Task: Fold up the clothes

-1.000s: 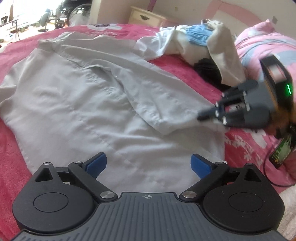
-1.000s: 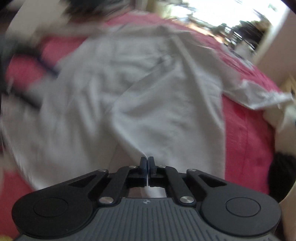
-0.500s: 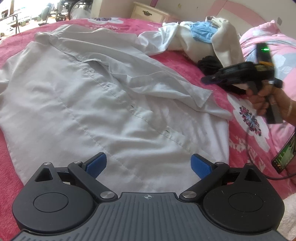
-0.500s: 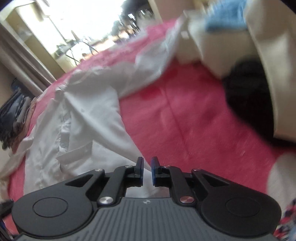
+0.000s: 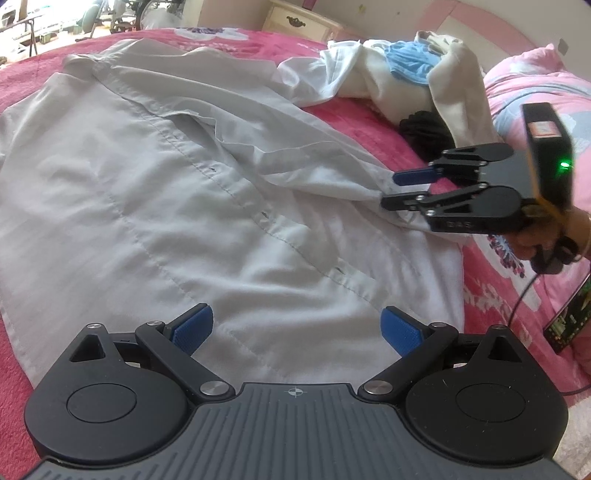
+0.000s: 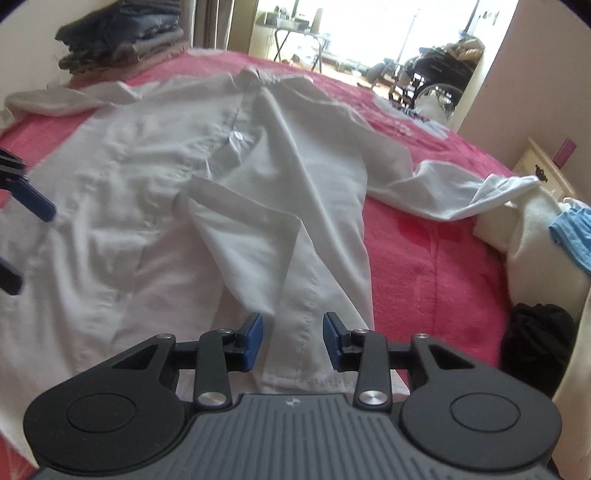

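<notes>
A pale white button shirt point(image 5: 166, 206) lies spread face up on the pink-red bedspread point(image 5: 351, 122). One sleeve point(image 6: 240, 229) is folded across the shirt's front; the other sleeve point(image 6: 461, 192) trails out to the right. My left gripper point(image 5: 295, 326) hovers wide open over the shirt's lower part with nothing between its pads. My right gripper point(image 5: 397, 190) is at the shirt's right edge, held in a person's hand. Its jaws are opening. In the right wrist view the right gripper point(image 6: 293, 334) straddles the shirt's point(image 6: 147, 177) hemmed edge strip, and its pads do not press on the cloth.
A heap of cream, blue and black clothes point(image 5: 436, 77) lies at the far right of the bed, by a pink pillow point(image 5: 535, 85). A phone on a cable point(image 5: 569, 321) rests at the right edge. Folded dark clothes point(image 6: 122, 33) are stacked beyond the collar. A nightstand point(image 5: 299, 22) stands behind.
The right gripper was shut on shirt fabric, let it go, swung away and came back to the shirt's right edge with jaws parting. The sleeve now lies across the front. The left gripper barely moved.
</notes>
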`<state>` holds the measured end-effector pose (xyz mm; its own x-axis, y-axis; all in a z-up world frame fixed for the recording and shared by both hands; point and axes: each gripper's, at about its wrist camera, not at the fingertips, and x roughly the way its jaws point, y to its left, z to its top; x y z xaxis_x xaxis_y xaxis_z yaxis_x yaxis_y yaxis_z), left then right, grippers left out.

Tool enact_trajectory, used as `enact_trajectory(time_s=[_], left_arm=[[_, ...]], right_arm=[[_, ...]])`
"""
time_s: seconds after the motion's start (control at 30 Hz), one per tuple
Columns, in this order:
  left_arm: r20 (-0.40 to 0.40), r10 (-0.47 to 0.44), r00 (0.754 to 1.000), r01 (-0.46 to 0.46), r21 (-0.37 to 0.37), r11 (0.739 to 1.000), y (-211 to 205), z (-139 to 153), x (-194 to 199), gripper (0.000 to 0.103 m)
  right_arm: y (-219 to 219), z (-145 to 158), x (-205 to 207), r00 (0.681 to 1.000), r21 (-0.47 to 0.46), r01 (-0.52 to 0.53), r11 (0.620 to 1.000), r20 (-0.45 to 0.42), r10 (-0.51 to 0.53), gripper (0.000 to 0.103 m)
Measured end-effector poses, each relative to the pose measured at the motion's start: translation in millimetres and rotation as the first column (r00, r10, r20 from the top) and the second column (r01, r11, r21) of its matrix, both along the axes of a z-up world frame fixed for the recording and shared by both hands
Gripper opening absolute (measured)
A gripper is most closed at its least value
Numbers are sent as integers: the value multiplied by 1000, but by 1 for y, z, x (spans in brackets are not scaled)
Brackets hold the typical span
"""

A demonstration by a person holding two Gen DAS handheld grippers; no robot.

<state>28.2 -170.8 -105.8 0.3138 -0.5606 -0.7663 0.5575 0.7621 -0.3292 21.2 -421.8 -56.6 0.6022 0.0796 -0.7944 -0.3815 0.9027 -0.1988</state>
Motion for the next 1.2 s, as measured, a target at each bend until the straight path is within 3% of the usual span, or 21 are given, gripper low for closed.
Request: enact_trajectory(time_s=[0.27,0.43,0.5,0.6,0.73,0.87,1.1,1.2], left_arm=[[5,1,1000,-1,0,1000,1,0,-1,98],[10,7,1000,-7,1,1000,3,0,0,98],[9,11,1000,-11,3,1000,4,0,1,98],[12,13,1000,-13,8,1000,5,-1,2,98],[18,10,1000,-10,14,1000,4,-1,1,98],[31,3,1000,-4,21,1000,4,0,-3,98],[40,0,999,-1,26,1000,5,-1,-5,98],[44,-4,999,3,29,1000,3,-2,-4,98]], right_arm=[[-13,-3,1,995,43,98,994,-33,-97,5],[-20,29,-13,995,176,88,980,-60,-79,4],[-19,42,-22,994,264,40,964,-107,-13,4],[-4,52,-39,979,318,-63,946,-166,121,4],[27,46,-59,934,302,-208,930,-221,280,4],[47,35,-69,892,304,-273,913,-275,359,4],[54,22,-68,873,337,-238,911,-336,352,4],[58,7,-69,873,287,-217,933,-370,317,11]])
